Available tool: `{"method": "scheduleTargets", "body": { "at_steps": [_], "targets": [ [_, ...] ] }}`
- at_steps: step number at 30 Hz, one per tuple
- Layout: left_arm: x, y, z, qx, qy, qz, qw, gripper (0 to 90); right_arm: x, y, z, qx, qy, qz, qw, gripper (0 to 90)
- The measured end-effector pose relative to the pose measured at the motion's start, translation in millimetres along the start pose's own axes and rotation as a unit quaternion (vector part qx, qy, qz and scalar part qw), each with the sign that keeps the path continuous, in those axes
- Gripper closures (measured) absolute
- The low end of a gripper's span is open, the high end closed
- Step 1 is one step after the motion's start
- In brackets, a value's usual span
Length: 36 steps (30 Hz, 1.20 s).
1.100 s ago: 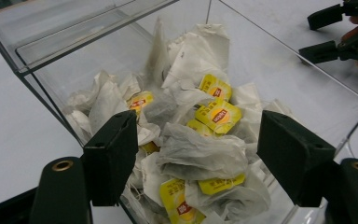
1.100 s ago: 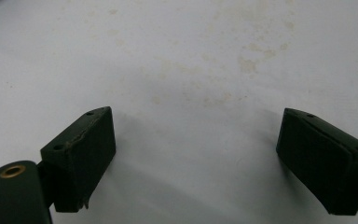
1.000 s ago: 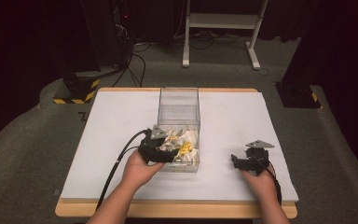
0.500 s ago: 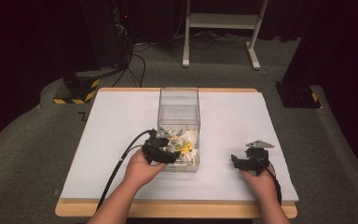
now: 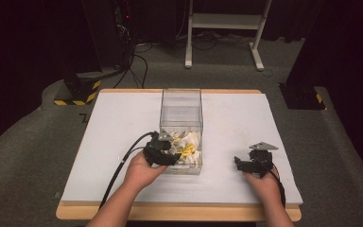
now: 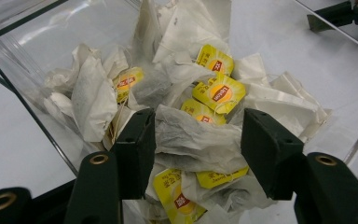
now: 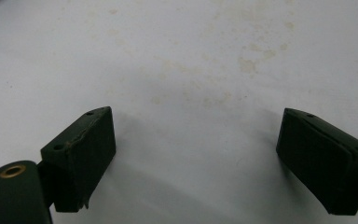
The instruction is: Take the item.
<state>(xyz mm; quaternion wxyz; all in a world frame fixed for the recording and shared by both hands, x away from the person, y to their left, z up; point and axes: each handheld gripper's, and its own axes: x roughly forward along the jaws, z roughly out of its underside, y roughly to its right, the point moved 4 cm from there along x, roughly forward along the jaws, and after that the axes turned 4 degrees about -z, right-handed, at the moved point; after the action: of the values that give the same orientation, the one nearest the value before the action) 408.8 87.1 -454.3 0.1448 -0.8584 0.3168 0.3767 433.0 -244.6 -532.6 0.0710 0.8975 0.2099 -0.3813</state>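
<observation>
Here, clear box (image 5: 181, 111) holding tea bags (image 6: 200, 140), left gripper (image 6: 196, 140) spread over them, right gripper (image 7: 196, 154) spread above table (image 5: 113, 127)

A white-topped table (image 5: 113, 123) with a wooden edge is set on grey carpet (image 5: 38, 142). Beyond it, a white metal stand (image 5: 224, 21) and black cables (image 5: 139, 59) are seen.

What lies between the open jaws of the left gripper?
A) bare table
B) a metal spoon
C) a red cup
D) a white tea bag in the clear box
D: in the left gripper view, the left gripper stands open around a white tea bag in the clear box.
</observation>
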Motion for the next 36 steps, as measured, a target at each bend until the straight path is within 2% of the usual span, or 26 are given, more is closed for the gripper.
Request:
{"method": "scheduleTargets", "body": {
  "at_steps": [7, 21, 28, 31, 36],
  "targets": [
    [2.7, 2.6, 4.4, 0.011, -0.008, -0.002, 0.9999, 53.6, 0.2, 0.3, -0.1, -0.003, 0.002, 0.000, 1.0000, 11.5],
    [3.6, 2.8, 9.9, 0.015, -0.014, -0.004, 0.9998, 78.3, 0.1, 0.1, -0.1, -0.002, 0.002, 0.001, 1.0000, 11.5],
    [1.8, 2.6, 12.1, 0.013, -0.003, -0.006, 0.9999, 89.3, 0.2, 0.2, -0.1, -0.003, 0.002, 0.001, 1.0000, 11.6],
    [0.7, 3.2, 13.1, 0.013, 0.002, -0.007, 0.9999, 89.8, -0.1, 0.0, 0.0, -0.003, 0.001, 0.001, 1.0000, 11.6],
    [-1.7, 4.3, 15.0, 0.006, 0.026, -0.005, 0.9996, 89.9, -0.2, -0.2, 0.1, -0.002, 0.001, 0.002, 1.0000, 11.7]
  ]
}}
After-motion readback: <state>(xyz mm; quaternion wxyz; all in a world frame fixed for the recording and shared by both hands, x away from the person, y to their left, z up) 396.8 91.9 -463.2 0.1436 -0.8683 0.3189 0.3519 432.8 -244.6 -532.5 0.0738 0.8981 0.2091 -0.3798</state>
